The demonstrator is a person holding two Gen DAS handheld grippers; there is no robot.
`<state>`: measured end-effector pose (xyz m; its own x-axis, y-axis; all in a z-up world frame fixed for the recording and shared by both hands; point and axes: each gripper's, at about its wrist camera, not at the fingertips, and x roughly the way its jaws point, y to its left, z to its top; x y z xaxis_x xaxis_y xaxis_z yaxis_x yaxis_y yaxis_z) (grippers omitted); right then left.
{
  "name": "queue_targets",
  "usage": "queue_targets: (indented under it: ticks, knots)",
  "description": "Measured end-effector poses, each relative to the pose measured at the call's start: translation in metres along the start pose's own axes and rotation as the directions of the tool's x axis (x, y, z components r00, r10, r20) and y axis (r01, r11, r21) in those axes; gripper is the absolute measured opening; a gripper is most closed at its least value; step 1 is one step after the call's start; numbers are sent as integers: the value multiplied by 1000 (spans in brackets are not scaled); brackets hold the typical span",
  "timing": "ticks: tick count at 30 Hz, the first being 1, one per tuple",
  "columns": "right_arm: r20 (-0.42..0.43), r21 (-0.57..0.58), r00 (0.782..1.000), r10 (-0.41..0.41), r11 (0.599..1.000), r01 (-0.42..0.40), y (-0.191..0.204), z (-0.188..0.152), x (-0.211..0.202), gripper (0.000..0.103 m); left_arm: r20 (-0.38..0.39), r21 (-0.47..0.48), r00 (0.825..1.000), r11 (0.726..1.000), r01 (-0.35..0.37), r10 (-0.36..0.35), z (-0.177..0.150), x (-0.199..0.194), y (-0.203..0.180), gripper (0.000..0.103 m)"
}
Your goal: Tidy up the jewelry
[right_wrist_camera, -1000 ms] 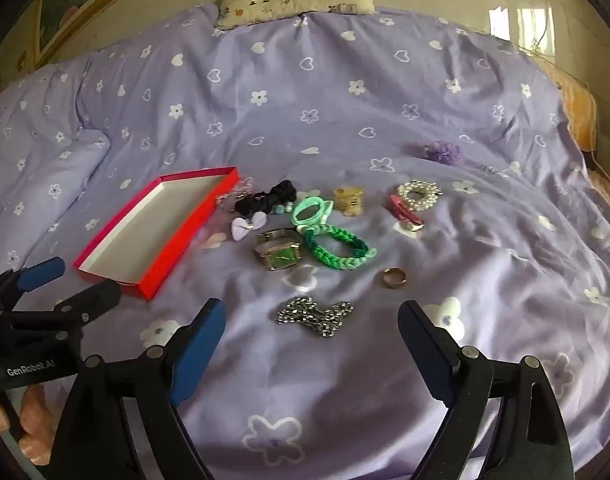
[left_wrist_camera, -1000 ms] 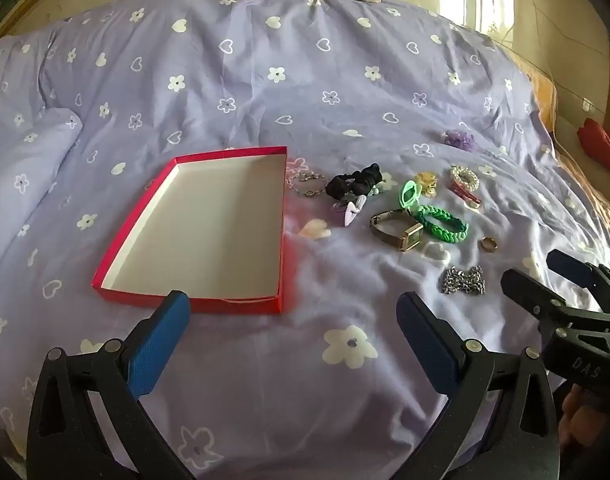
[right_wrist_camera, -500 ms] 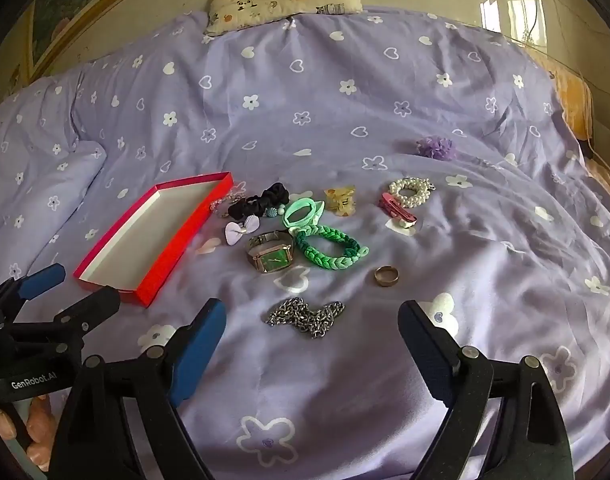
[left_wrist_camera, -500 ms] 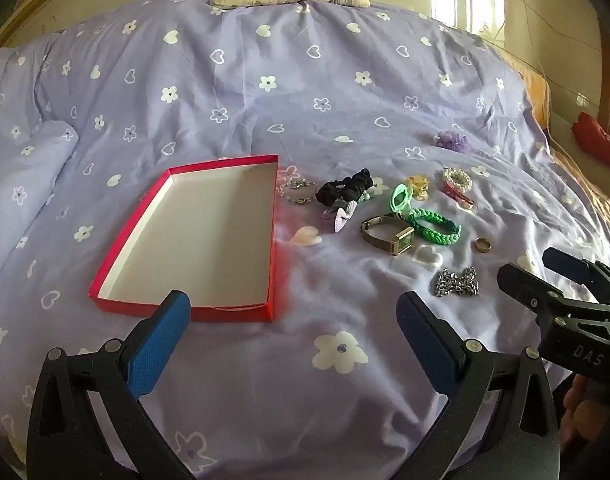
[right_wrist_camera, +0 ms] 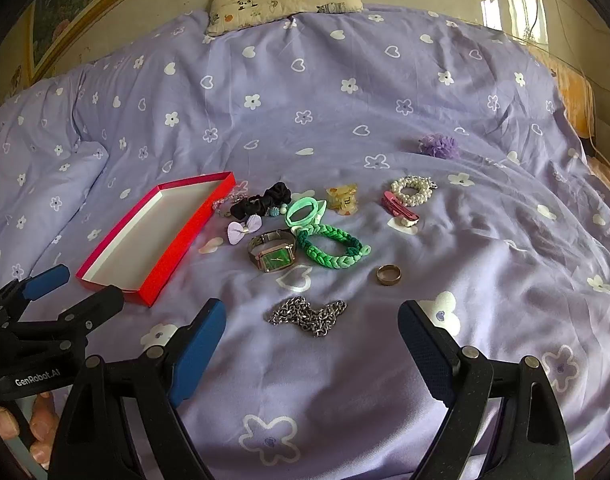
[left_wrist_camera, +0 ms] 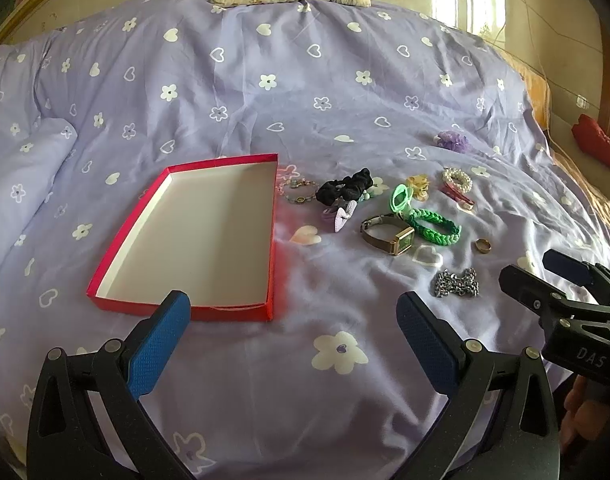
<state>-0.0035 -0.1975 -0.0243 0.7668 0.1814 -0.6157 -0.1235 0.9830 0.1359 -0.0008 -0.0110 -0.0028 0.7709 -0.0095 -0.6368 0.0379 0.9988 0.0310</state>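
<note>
Both the left gripper (left_wrist_camera: 293, 336) and right gripper (right_wrist_camera: 313, 344) hover wide open and empty-fingered over the bed (left_wrist_camera: 265, 80), probably because the silver chain (right_wrist_camera: 307, 316), nearest the right, goes first into the empty red box (left_wrist_camera: 201, 236).

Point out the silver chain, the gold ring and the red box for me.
silver chain (right_wrist_camera: 308, 315): right wrist view, middle of the heap.
gold ring (right_wrist_camera: 389, 274): right wrist view, its band.
red box (left_wrist_camera: 185, 311): left wrist view, near wall.

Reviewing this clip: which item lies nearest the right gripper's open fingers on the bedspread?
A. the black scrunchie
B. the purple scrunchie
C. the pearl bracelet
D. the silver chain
D. The silver chain lies bunched just ahead of the open right gripper, nearer than the ring or watch.
</note>
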Motion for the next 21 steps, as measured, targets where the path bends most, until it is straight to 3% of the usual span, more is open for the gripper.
queue_targets:
  ticks: [21]
  knots:
    - [0,3,1000,7,1000,-7,0,0,-1,89,0,-1,1000,1000,0,0,0,1,-1,103]
